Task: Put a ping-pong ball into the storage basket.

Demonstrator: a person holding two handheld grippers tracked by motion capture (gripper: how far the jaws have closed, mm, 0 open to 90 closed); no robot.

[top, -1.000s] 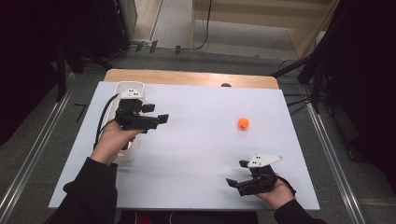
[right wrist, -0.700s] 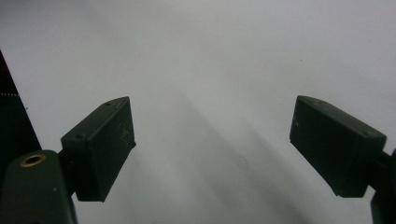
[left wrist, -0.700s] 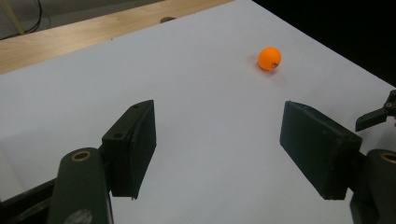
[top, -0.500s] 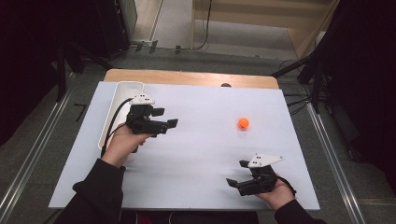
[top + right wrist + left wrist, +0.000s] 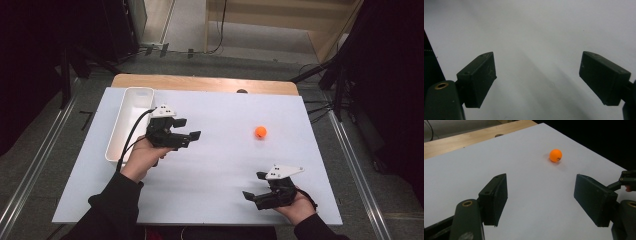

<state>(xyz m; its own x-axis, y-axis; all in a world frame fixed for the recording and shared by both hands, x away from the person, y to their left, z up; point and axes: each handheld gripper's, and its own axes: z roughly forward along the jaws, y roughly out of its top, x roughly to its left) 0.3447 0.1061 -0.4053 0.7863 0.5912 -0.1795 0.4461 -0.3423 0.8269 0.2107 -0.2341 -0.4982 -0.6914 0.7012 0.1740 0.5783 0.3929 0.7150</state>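
An orange ball (image 5: 260, 132) lies on the white table top (image 5: 220, 170), right of centre. In the left gripper view the ball (image 5: 555, 155) sits ahead of the jaws, a little right of the gap's centre. My left gripper (image 5: 190, 129) hovers left of centre, pointing right toward the ball, well short of it. It is open (image 5: 540, 187) with nothing between its fingers. Near the front right edge my right gripper (image 5: 253, 185) is held in a hand, pointing left. Its jaws (image 5: 537, 67) stand wide apart over bare white table.
A long white tray (image 5: 131, 120) lies along the table's left side, just behind my left hand. A strip of wooden table (image 5: 200, 82) shows at the back. The right gripper's tip (image 5: 627, 180) shows at the right edge of the left gripper view.
My left gripper has moved right, off the tray and out over the table toward the ball. The right gripper and the ball have stayed put.
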